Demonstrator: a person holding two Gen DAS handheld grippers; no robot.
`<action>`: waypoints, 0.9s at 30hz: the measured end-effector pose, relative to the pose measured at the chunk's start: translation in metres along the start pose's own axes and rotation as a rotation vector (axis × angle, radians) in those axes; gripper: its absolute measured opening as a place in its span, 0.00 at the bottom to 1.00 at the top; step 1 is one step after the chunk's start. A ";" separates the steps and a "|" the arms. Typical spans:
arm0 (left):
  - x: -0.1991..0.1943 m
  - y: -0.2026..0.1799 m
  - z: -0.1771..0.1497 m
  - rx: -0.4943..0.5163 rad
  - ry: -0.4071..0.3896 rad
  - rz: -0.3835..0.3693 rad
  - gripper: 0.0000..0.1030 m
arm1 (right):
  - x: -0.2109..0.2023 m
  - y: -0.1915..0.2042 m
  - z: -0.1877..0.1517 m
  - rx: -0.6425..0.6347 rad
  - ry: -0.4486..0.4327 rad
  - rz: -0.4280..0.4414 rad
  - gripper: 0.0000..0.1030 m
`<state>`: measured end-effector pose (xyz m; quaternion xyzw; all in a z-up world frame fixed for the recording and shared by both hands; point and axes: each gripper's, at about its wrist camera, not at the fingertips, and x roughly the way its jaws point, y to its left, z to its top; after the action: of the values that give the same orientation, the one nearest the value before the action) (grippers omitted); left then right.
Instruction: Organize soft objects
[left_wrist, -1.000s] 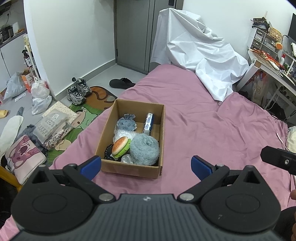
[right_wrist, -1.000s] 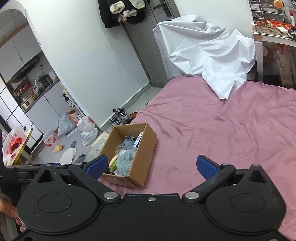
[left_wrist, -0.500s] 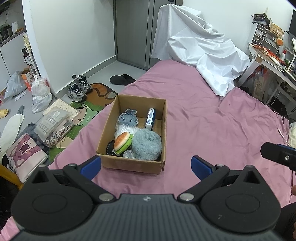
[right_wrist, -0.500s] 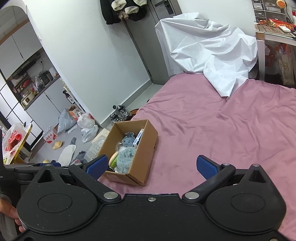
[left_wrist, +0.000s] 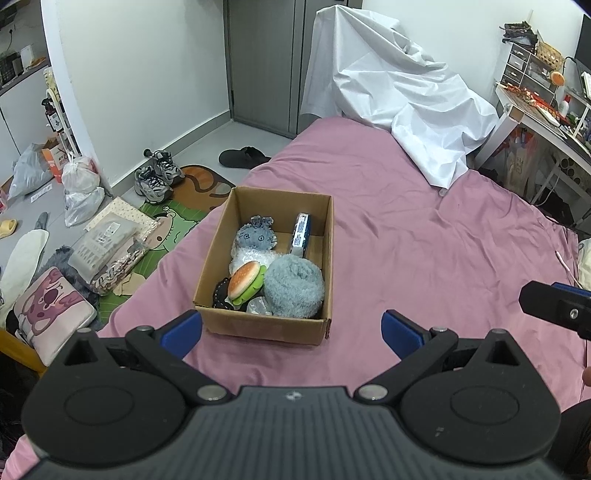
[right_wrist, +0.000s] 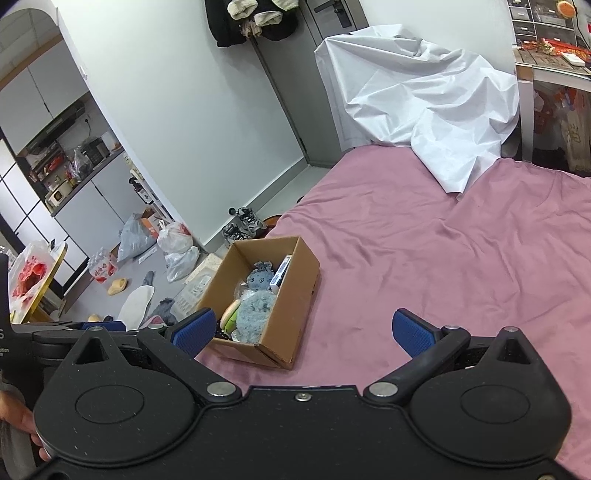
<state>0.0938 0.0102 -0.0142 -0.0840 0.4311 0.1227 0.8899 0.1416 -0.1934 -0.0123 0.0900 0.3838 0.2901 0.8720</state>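
A brown cardboard box (left_wrist: 266, 326) (right_wrist: 295, 317) sits on the pink bed near its left edge. Inside lie a grey-blue fuzzy roll (left_wrist: 294, 286) (right_wrist: 255, 310), a burger plush (left_wrist: 244, 277) (right_wrist: 229, 317), a blue-grey round plush (left_wrist: 256, 236) (right_wrist: 261, 277), a blue and white packet (left_wrist: 301, 234) (right_wrist: 279, 272) and a black item (left_wrist: 221, 295). My left gripper (left_wrist: 291, 328) hangs open just short of the box, nothing between its fingers. My right gripper (right_wrist: 303, 328) is open and empty, the box ahead to its left. The right gripper's tip (left_wrist: 554, 304) shows at the left view's right edge.
The pink bed sheet (left_wrist: 424, 236) spreads right of the box. A white crumpled sheet (left_wrist: 399, 107) covers the bed's far end. A desk (left_wrist: 532, 110) stands at the right. On the floor to the left lie sneakers (left_wrist: 155, 177), bags (left_wrist: 79, 192) and a cushion (left_wrist: 51, 306).
Both views have risen and drawn back slightly, so the box sits a little farther up the frame. Both grippers stay open and empty; the box contents have not moved.
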 end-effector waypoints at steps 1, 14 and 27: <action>0.000 0.000 0.000 -0.001 0.000 0.001 0.99 | 0.001 0.000 0.000 0.000 0.001 0.000 1.00; 0.001 0.004 -0.001 -0.003 0.003 0.003 0.99 | 0.005 -0.001 0.001 0.010 0.012 -0.008 1.00; 0.006 0.004 -0.003 0.006 0.014 0.001 0.99 | 0.007 0.000 -0.001 0.015 0.019 -0.020 1.00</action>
<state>0.0945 0.0139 -0.0208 -0.0818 0.4378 0.1212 0.8871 0.1446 -0.1893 -0.0168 0.0898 0.3952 0.2791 0.8705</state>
